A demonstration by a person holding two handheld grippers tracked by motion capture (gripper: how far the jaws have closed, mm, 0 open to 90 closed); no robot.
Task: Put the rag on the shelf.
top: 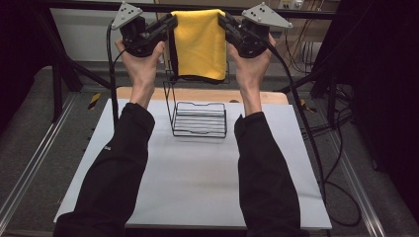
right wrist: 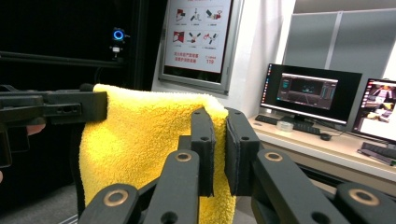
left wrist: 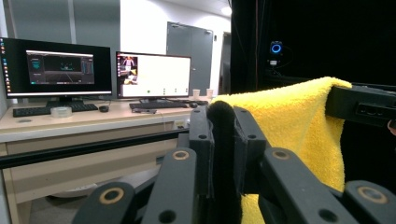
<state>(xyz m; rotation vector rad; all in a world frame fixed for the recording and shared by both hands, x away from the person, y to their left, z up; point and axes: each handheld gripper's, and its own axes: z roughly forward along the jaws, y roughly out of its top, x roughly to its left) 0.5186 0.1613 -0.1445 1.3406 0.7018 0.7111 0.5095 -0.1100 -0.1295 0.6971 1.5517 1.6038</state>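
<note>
While we hold the yellow towel (top: 199,44) taut above the wire rack (top: 199,119)
Left gripper (top: 168,23) and right gripper (top: 226,23) each clamp one top corner, so it hangs flat for draping.

High view looks forward and down on the counter (top: 197,187); both gripper views look closely along their jaws, sharing the yellow towel (left wrist: 299,116).
</note>
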